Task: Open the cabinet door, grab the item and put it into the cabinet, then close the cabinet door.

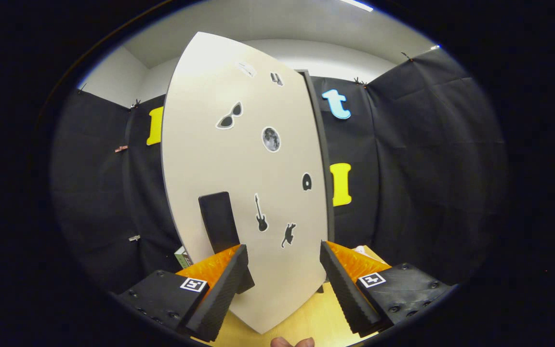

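A pale cabinet door (239, 164) with several small stickers stands upright just ahead of my fingers, on a light wooden tabletop (316, 318). A dark upright handle (218, 221) sits low on the door, right by my left finger. My gripper (283, 267) is open, its fingers spread wide on either side of the door's lower part, gripping nothing. The cabinet's dark side edge (323, 159) shows along the door's right. A small green and white item (182, 258) peeks out behind my left finger, mostly hidden.
Black cloth walls close in the booth to the left, right and behind the cabinet. A person's fingertips (292, 342) show at the near table edge. Something pale (360, 249) lies on the table beyond my right finger.
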Demonstrator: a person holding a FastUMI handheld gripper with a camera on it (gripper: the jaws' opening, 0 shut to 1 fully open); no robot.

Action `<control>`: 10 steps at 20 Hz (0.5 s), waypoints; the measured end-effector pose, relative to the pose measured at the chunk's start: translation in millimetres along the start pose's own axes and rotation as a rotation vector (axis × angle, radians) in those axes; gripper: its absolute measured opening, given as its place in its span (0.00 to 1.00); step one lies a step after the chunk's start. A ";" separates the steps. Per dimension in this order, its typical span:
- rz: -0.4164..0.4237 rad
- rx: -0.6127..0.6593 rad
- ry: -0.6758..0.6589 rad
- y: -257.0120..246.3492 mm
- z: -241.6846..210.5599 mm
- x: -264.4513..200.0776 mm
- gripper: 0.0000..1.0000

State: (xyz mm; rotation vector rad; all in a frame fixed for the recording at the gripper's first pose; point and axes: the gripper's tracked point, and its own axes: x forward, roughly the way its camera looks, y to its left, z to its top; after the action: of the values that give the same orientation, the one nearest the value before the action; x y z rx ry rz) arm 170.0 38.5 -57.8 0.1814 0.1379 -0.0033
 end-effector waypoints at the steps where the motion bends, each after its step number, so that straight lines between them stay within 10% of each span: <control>1: 0.022 0.005 0.006 14.4 -3.0 7.3 0.98; 10: 0.094 -0.046 -0.011 73.2 -3.7 31.3 0.98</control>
State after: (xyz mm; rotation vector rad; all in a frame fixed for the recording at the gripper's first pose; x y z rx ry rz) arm 201.6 111.4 -52.6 0.1414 0.1184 0.0926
